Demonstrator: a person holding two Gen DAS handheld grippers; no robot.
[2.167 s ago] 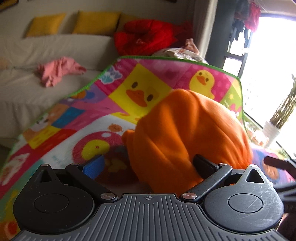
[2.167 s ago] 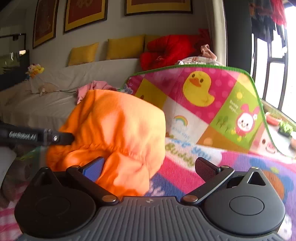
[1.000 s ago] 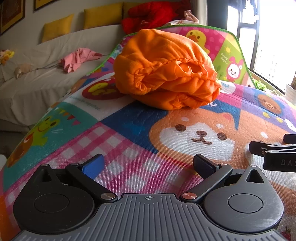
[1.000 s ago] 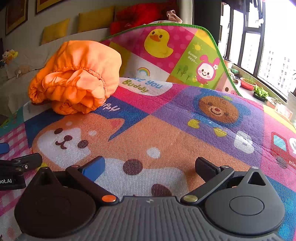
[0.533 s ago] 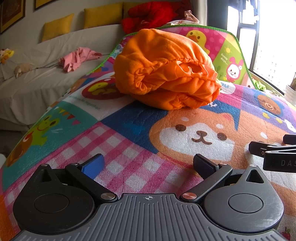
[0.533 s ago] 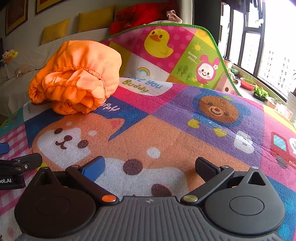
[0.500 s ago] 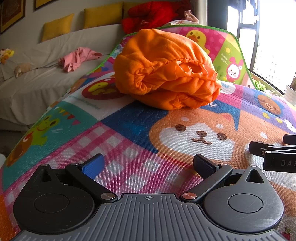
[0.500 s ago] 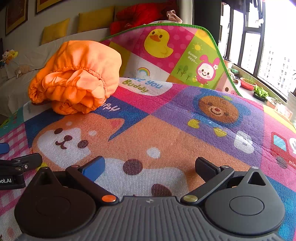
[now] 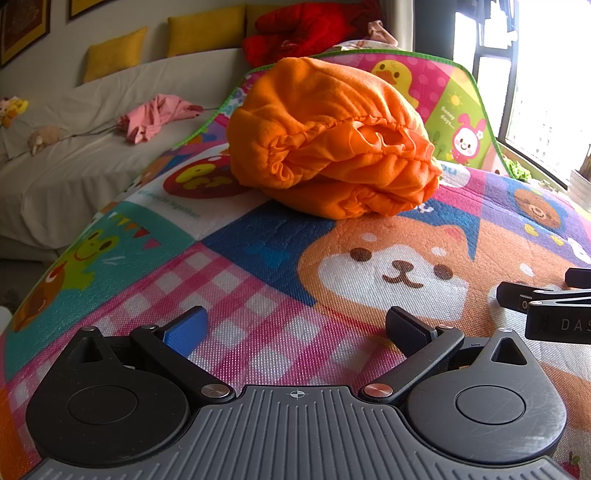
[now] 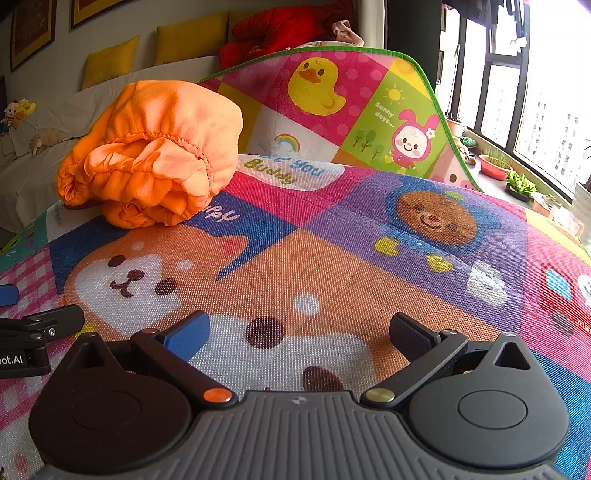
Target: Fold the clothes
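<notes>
A folded orange garment (image 9: 328,136) sits as a rounded bundle on the colourful play mat (image 9: 258,240), beyond the dog picture. It also shows in the right wrist view (image 10: 155,155) at the far left. My left gripper (image 9: 295,328) is open and empty, low over the pink checked patch, well short of the bundle. My right gripper (image 10: 299,332) is open and empty over the dog picture on the mat (image 10: 332,258). Each gripper's fingers show at the edge of the other's view.
A white sofa (image 9: 74,155) stands left of the mat with a pink garment (image 9: 155,114) on it, yellow cushions and a red bundle (image 9: 299,29) behind. The mat's far end curls upward. A window sill with plants (image 10: 517,181) is at the right.
About two seconds ago both grippers were at the orange garment, holding it up. Now it lies on the mat and both grippers are drawn back, open. Nothing has moved in the last second.
</notes>
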